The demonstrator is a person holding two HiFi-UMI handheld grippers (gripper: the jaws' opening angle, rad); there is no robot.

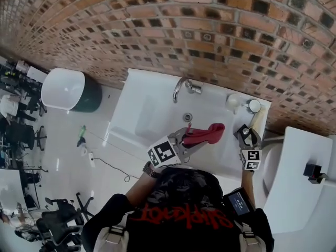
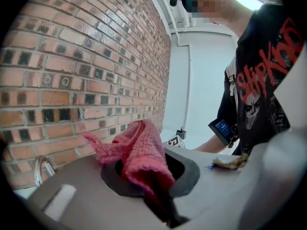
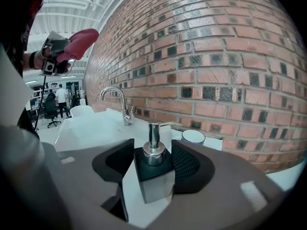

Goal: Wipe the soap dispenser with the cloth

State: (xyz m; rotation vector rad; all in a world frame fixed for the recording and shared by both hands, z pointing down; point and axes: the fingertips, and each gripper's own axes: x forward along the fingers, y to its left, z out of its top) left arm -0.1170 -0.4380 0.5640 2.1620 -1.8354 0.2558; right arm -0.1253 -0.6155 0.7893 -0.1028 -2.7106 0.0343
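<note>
A: What is seen, from the largest thing down?

B: A brick wall [image 1: 210, 25] is seen behind a white washbasin [image 1: 149, 114]. A drain [image 1: 187, 117] is set in its bowl, below a chrome tap [image 1: 181, 88].

A: How are the grippers held?

B: The left gripper [image 2: 148, 169] is clamped on a pinkish-red cloth [image 2: 139, 150], which is bunched between the pads and held up over the basin's front, well apart from the dispenser. The right gripper [image 3: 153, 164] is spread wide, and the soap dispenser [image 3: 154, 176] is stood between its jaws. A strip of white counter is seen between one jaw and the body, so no grip is shown.

A: How is the dispenser made?

B: A square body with shiny grey sides is topped by a dark cap and a chrome pump. It is set upright on the basin's right end, near the wall.

A: Are other containers seen?

B: A small white cup [image 3: 193, 136] with a dark rim is placed just behind it. Its contents cannot be made out.
</note>
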